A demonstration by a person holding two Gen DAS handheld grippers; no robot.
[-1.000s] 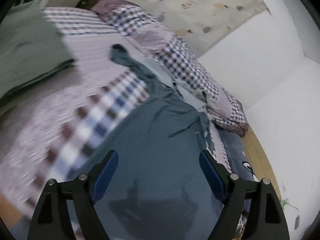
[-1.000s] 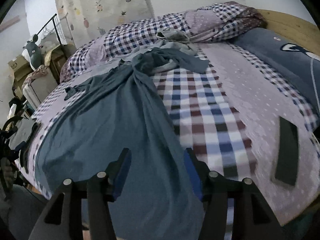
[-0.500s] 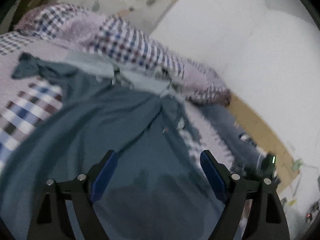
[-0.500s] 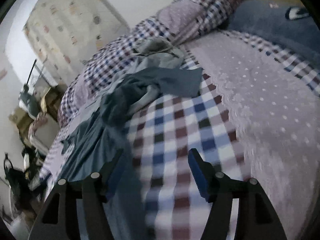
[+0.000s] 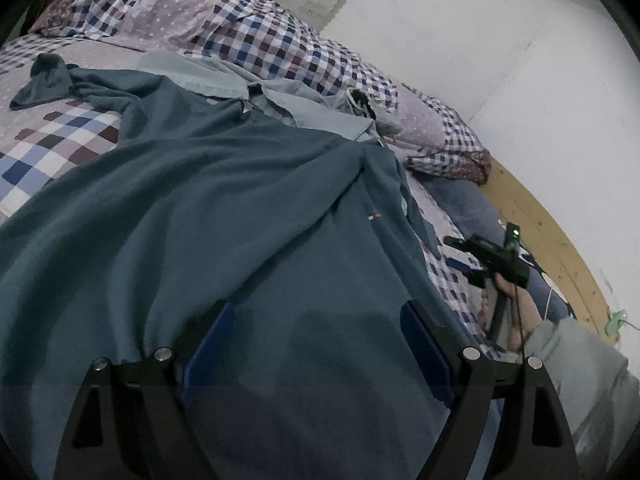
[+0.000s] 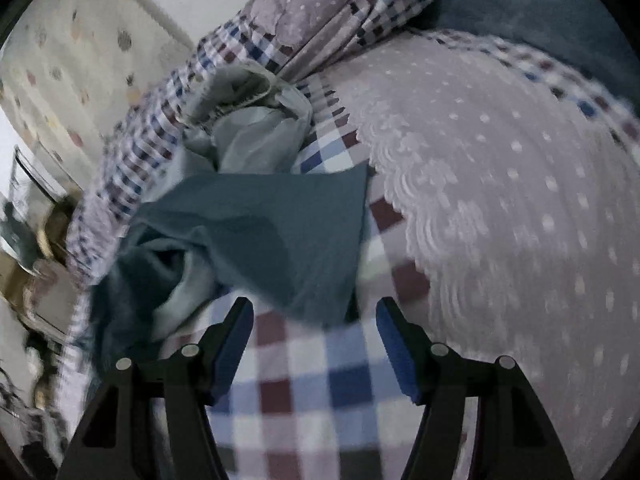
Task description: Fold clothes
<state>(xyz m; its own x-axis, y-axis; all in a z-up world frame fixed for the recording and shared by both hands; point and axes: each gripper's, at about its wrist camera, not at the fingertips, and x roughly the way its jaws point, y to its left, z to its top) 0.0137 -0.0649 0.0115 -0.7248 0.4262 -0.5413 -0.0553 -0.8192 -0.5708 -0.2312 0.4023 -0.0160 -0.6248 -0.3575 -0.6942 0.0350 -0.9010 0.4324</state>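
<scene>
Bedroom setup: white wall [image 5: 460,40], wooden bed frame [image 5: 548,240], and a checked purple-and-blue quilt [image 5: 52,148] covering the bed. From the left wrist cam, the teal shirt [image 5: 240,208] is spread flat across the quilt, with a paler blue-grey garment [image 5: 304,112] bunched just past its collar end. The left gripper [image 5: 316,344] hovers over the shirt's lower part, jaws wide apart, nothing in them. Off to the right you can see the person's hand [image 5: 508,300] on the other tool, grey sleeve [image 5: 580,360] behind it.

Right wrist cam is pretty blurry. The right gripper [image 6: 316,340] is spread open too, empty, sitting over the quilt [image 6: 320,392] with a teal shirt sleeve [image 6: 272,236] right ahead of the fingertips. The pale garment [image 6: 252,140] is crumpled just beyond.
</scene>
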